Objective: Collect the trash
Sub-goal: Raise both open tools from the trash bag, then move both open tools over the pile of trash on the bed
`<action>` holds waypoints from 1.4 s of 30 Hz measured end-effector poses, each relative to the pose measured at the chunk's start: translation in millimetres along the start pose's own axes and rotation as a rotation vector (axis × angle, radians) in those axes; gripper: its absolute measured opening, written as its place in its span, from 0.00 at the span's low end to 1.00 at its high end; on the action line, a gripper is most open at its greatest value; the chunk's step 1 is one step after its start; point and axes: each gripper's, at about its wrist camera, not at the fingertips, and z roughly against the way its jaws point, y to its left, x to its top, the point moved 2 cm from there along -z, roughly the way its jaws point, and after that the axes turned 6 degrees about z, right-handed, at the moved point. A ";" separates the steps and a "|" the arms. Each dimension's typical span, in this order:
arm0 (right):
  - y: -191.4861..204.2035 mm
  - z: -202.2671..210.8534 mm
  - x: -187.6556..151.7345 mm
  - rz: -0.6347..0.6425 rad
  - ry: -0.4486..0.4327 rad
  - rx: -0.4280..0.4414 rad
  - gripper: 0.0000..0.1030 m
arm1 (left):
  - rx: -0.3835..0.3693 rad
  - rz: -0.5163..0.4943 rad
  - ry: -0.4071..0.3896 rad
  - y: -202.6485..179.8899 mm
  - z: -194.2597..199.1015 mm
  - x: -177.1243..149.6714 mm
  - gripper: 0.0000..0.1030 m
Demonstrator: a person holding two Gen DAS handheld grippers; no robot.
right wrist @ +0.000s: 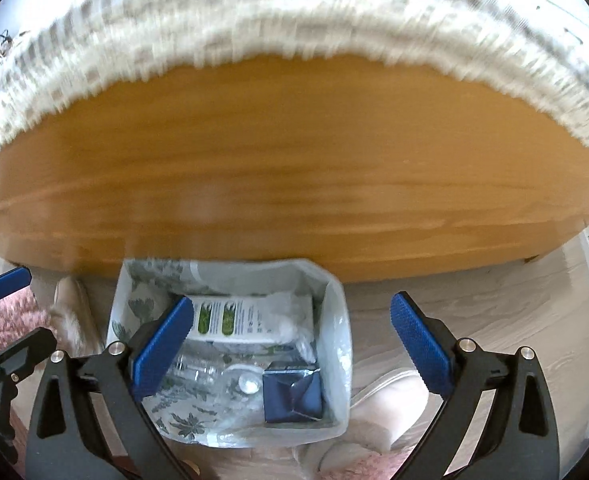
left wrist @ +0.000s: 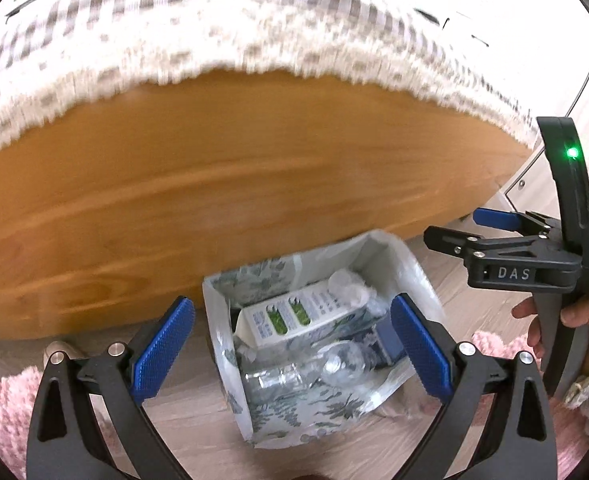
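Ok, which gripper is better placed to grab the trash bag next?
Left, probably: the trash bag sits centred under the open left gripper, while the open right gripper hangs off toward the bag's right side.

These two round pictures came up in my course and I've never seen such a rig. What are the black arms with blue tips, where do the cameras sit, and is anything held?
A person holds a hand-squeezed two-finger gripper in each hand. Each carries a fisheye camera looking along its fingers. The left gripper and right gripper both stand open, holding nothing. Below them on the floor is a leaf-print trash bag against a wooden bed frame. Inside lie a white carton, a clear plastic bottle and a dark blue carton.
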 end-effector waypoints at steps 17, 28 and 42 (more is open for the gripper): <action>-10.2 96.8 58.9 -0.047 -0.342 -0.082 0.92 | -0.034 -0.064 -0.276 -15.5 78.8 73.9 0.93; -6.8 130.5 100.5 0.004 -0.482 -0.126 0.92 | -0.007 -0.094 -0.391 -8.1 102.2 129.1 0.93; -6.6 132.9 173.8 -0.100 -0.607 -0.096 0.92 | -0.005 -0.040 -0.521 12.6 111.0 200.2 0.93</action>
